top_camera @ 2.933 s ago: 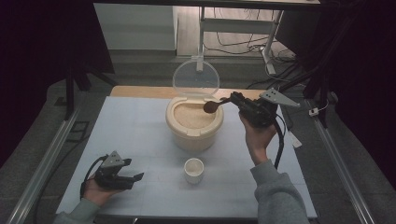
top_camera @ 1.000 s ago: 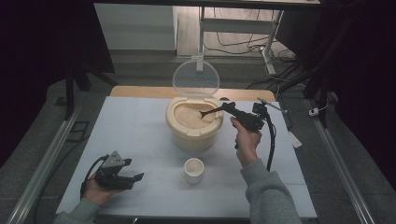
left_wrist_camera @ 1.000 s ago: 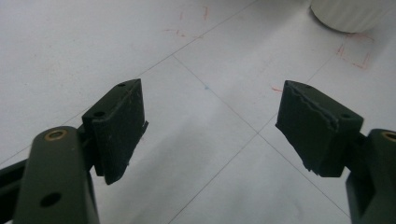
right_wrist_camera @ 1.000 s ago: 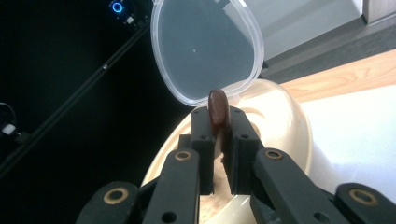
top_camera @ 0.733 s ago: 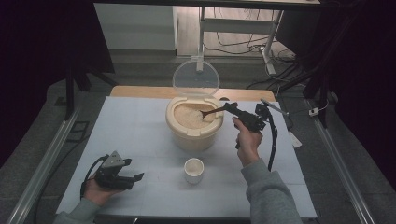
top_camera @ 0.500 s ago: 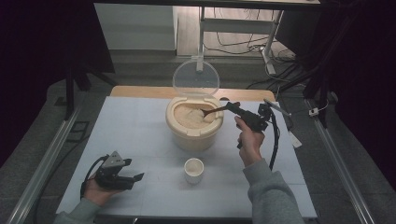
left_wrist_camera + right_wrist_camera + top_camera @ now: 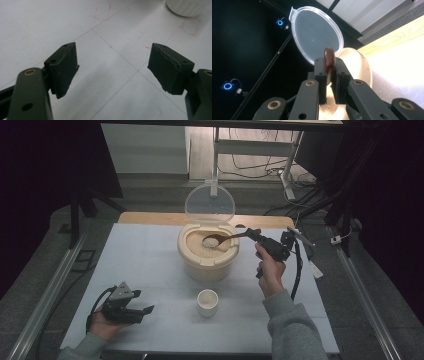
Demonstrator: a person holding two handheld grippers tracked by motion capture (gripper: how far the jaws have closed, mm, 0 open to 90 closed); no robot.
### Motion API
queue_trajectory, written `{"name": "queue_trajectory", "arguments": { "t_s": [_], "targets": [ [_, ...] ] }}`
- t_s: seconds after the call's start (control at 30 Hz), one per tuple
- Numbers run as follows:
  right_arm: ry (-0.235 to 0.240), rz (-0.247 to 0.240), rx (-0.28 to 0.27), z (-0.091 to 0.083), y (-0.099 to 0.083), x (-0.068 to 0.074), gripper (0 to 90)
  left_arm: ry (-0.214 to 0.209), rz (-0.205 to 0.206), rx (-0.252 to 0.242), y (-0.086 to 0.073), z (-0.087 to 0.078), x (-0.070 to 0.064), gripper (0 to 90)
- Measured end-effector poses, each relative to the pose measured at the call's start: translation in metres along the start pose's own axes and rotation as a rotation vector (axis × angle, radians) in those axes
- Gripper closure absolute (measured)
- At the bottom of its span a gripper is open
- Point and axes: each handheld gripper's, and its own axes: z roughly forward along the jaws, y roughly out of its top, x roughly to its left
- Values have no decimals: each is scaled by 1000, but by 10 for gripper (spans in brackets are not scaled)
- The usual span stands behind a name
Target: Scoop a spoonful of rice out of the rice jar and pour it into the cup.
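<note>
Left hand-held gripper (image 7: 142, 310): rests on the bench (image 7: 150, 260) at its near left corner, held in the person's left hand (image 7: 102, 322); jaws spread wide with nothing between them. In the left gripper view the bare white surface with thin lines and faint red marks lies between the jaws (image 7: 112, 65).
Cup (image 7: 207, 302): small, white, upright, near the front middle of the bench, just in front of the tub and apart from it; its base shows at the top right of the left gripper view (image 7: 186, 6).
Tub (image 7: 207, 255): round, cream, at the bench's middle; filled with pale grain.
Lid (image 7: 209, 203): clear, round, hinged up at the back of the tub, standing nearly upright; seen in the right gripper view (image 7: 317, 33) beyond the jaws.
Spoon (image 7: 220, 239): dark brown wood; bowl down on the grain inside the tub, handle running right to the gripper. In the right gripper view the handle end (image 7: 329, 60) stands up between the jaws.
Right hand-held gripper (image 7: 252, 234): over the tub's right rim, held in the right hand (image 7: 270, 270); jaws clamped on the spoon handle.
</note>
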Motion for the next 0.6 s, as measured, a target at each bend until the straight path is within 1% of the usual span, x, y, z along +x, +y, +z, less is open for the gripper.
{"name": "queue_trajectory", "arguments": {
  "t_s": [0.03, 0.1, 0.17, 0.6],
  "targets": [
    [0, 0, 0, 0, 0, 0, 830, 0, 0, 0, 0, 0, 0, 235],
    [7, 13, 3, 0, 0, -1, 830, 0, 0, 2, 0, 0, 0, 235],
    [5, 27, 1, -1, 1, -2, 830, 0, 2, 3, 0, 0, 0, 235],
    [19, 26, -2, -6, 3, -1, 830, 1, 3, 3, 0, 0, 0, 236]
  ]
}}
